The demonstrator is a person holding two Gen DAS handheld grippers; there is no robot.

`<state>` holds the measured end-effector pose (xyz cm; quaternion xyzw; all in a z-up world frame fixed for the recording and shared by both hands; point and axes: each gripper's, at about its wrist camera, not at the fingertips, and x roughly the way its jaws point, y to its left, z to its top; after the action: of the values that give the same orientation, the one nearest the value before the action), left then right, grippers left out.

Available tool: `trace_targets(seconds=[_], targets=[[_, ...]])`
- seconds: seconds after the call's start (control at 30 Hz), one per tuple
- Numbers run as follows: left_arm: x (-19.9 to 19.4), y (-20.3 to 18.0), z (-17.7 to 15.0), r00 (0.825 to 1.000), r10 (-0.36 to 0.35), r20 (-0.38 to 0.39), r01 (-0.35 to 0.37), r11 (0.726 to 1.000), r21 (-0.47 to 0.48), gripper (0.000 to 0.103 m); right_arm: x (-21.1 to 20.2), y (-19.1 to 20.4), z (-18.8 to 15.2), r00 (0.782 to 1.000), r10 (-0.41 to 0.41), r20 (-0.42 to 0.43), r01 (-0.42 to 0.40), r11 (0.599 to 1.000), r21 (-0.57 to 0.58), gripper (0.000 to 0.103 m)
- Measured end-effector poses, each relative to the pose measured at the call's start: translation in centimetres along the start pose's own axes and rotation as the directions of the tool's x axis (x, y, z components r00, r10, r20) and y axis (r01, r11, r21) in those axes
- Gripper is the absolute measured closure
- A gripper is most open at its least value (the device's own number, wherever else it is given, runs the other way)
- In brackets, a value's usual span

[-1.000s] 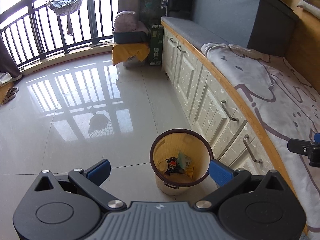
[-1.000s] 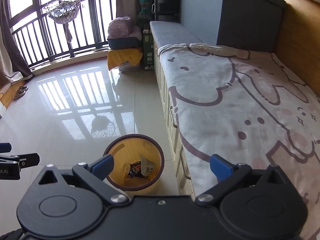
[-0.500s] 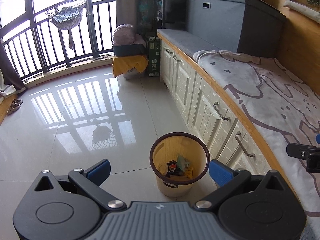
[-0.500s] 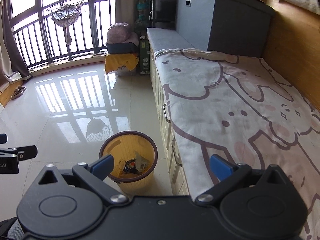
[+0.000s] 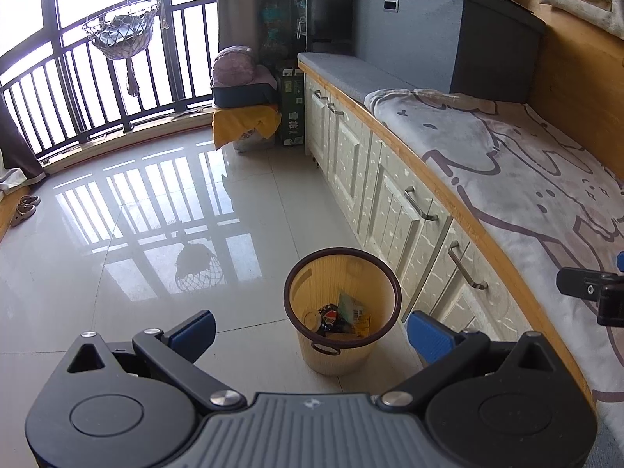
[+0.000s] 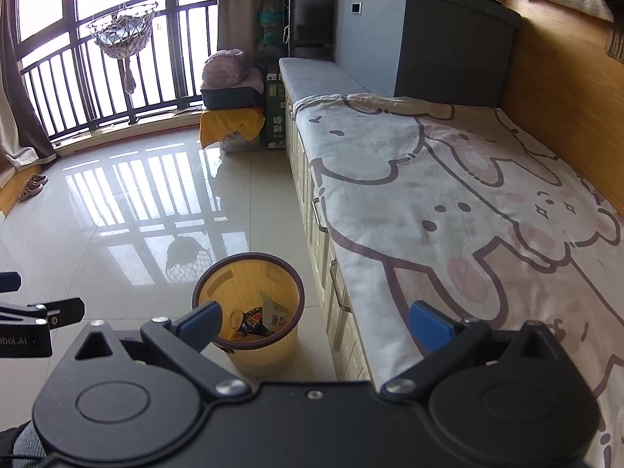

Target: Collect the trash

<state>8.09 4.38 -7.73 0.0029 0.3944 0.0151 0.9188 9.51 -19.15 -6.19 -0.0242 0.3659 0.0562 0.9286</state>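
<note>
Left wrist view: left gripper point(image 5: 310, 329) jaws apart, empty. Right gripper point(image 6: 316, 321) jaws apart, empty. Trash point(image 5: 341, 316) already inside bin point(image 5: 339, 358), on floor beside bed drawers. No loose trash visible on floor or bed; task judged near done.

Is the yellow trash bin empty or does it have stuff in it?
Not empty. The trash bin stands upright on the floor with a few wrappers at its bottom; most of it is unfilled.

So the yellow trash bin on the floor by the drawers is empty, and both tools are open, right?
Not quite: the yellow trash bin isn't empty. The left wrist view shows wrappers lying at its bottom. The rest holds: it stands on the floor by the drawers, and the left tool and right tool are open.
</note>
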Motion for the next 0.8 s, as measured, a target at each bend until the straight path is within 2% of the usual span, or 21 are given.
trace_targets(seconds=[0.8], targets=[[0.14,0.14,-0.09,1.000,0.009,0.002,-0.009,1.000,-0.017,0.000,-0.70,0.54,-0.69,1.000,0.007,0.018,-0.006,1.000,-0.031,0.000]])
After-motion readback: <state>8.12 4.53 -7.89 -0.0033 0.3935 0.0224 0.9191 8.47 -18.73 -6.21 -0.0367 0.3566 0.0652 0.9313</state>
